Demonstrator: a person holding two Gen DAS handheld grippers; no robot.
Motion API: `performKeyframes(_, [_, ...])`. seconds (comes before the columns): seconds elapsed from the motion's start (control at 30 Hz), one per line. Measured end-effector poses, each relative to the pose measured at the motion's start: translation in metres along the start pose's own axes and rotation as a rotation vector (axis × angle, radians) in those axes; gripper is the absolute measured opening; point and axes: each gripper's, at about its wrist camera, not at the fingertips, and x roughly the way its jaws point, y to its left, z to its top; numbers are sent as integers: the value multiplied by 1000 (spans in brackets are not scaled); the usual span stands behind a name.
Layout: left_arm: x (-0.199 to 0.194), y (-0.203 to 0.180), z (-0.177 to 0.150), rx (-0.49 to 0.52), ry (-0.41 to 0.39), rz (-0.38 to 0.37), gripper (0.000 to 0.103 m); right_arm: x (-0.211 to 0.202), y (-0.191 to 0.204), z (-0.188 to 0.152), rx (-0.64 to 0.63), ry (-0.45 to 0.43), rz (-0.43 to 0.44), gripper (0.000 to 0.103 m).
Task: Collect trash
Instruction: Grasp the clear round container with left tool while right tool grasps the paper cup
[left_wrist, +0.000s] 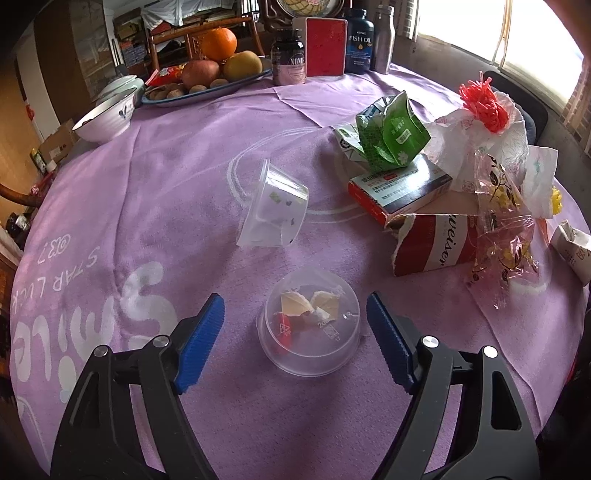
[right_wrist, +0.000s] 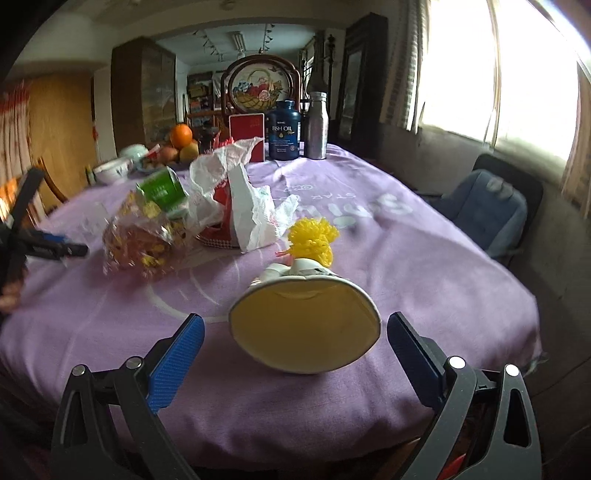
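While the left gripper stands released astride the upturned clear tub on the purple-clothed desk, its pads clear of the tub, the right gripper is likewise released around a tipped paper cup. Beyond the tub lies a second clear tub; the wrapper pile sits to the tub's far right.

The left wrist camera is looking steeply down, close over the round table's purple printed cloth. The right wrist camera is sitting lower by the table's edge, facing across it. Both are sharing the dark blue fish-oil bottle and the crumpled green carton.
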Motion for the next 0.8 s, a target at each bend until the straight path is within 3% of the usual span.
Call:
performKeyframes(0.1, [1, 0, 1, 1, 2, 6, 77, 10, -2, 6, 17, 1, -10, 97])
performKeyframes(0.33, [-3, 10, 2, -50, -20, -26, 77, 33, -27, 15, 263, 35, 138, 97])
performKeyframes(0.5, [-3, 17, 3, -87, -16, -53, 77, 45, -24, 11, 278, 67, 116, 97])
performKeyframes(0.57, [-3, 15, 3, -75, -14, -54, 77, 46, -22, 8, 262, 61, 90, 77])
performKeyframes(0.67, [-5, 2, 1, -13, -28, -33, 70, 39, -24, 8, 280, 21, 135, 73])
performKeyframes(0.73, [-4, -8, -2, 41, -27, -22, 54, 34, -23, 9, 277, 2, 140, 73])
performKeyframes(0.8, [-5, -15, -4, 70, -33, -10, 51, 28, -22, 10, 269, -8, 158, 73])
